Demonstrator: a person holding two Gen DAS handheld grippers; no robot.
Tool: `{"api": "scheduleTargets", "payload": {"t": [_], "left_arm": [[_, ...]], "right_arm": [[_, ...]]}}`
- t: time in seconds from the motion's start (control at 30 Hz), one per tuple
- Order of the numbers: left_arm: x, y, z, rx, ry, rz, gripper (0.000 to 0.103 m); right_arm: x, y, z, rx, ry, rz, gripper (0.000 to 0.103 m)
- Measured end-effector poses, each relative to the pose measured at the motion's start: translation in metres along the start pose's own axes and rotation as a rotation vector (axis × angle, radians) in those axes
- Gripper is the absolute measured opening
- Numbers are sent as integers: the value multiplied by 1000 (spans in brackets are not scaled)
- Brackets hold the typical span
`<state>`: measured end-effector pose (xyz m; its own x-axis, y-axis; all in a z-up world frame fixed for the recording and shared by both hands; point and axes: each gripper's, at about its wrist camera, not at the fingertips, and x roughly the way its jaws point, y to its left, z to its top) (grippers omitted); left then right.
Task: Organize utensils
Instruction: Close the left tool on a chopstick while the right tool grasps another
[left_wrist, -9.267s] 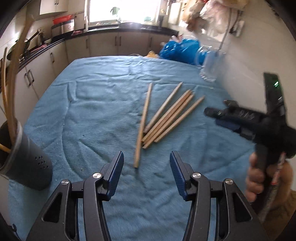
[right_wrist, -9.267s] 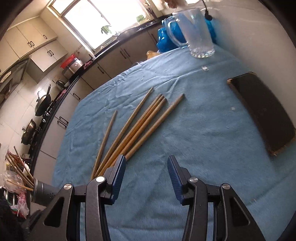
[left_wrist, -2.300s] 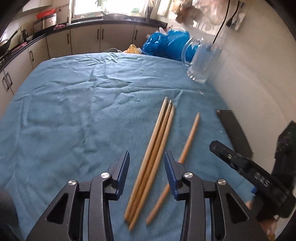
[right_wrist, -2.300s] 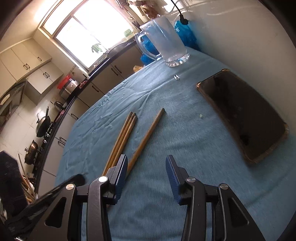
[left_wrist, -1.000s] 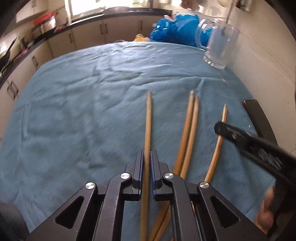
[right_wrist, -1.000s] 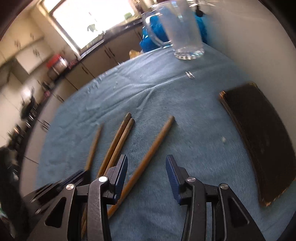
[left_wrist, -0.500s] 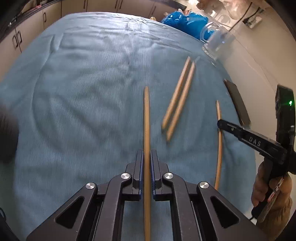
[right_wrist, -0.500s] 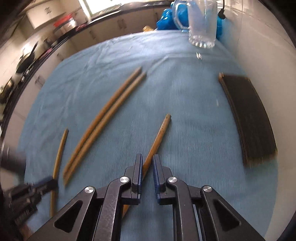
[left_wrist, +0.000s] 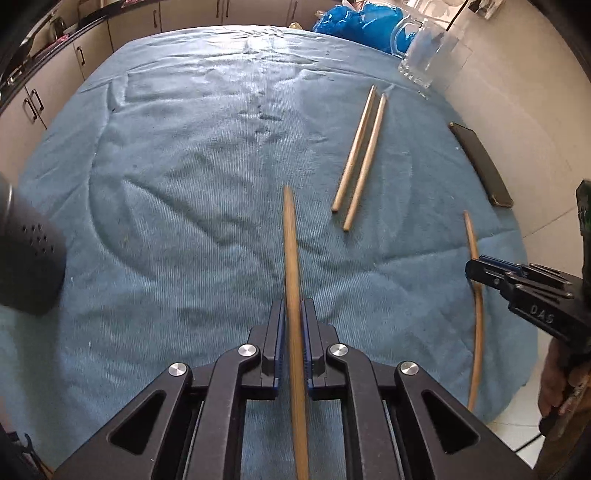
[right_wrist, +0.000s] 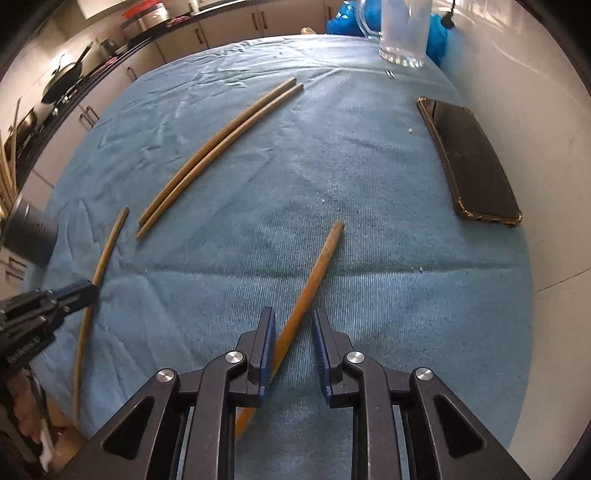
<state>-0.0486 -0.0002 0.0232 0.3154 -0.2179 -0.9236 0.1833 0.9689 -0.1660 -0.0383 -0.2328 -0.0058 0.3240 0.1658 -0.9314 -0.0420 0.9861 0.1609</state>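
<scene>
My left gripper (left_wrist: 292, 314) is shut on a wooden chopstick (left_wrist: 290, 243) and holds it above the blue cloth (left_wrist: 177, 177). My right gripper (right_wrist: 293, 325) is partly open around another chopstick (right_wrist: 317, 262), which slants between the jaws against the left one. Two more chopsticks (left_wrist: 360, 155) lie side by side on the cloth; they also show in the right wrist view (right_wrist: 218, 151). The dark utensil holder (left_wrist: 26, 258) stands at the left edge, seen too in the right wrist view (right_wrist: 31, 230).
A black phone (right_wrist: 469, 158) lies near the right edge by the white wall. A glass mug (left_wrist: 424, 55) and a blue bag (left_wrist: 354, 22) stand at the far end. Kitchen cabinets run behind the table.
My right gripper was shut on its chopstick half a second ago; its jaws now stand apart. My left gripper keeps its chopstick and has drawn back, with the holder nearer at the left.
</scene>
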Motion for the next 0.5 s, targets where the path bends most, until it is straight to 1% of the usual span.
{"api": "scheduleTargets", "payload": {"t": [0.07,0.13,0.2,0.37,0.5], "left_arm": [[3,-5,6,13,12,26,8],[7,-5,13,-6,27,28,8],[9,-5,19,-15,33,30,8],[14,-5,31,-28,34,38,8],[17,-7,35,-22,26,34,8]], "right_arm": [[3,-4,10,40,30,30,22],[7,-8,19,78,51,55,22],[9,-8,27,91,62,49,22],[16,11,41,50,66,-33,22],[20,29,45,14,60,-102,22]]}}
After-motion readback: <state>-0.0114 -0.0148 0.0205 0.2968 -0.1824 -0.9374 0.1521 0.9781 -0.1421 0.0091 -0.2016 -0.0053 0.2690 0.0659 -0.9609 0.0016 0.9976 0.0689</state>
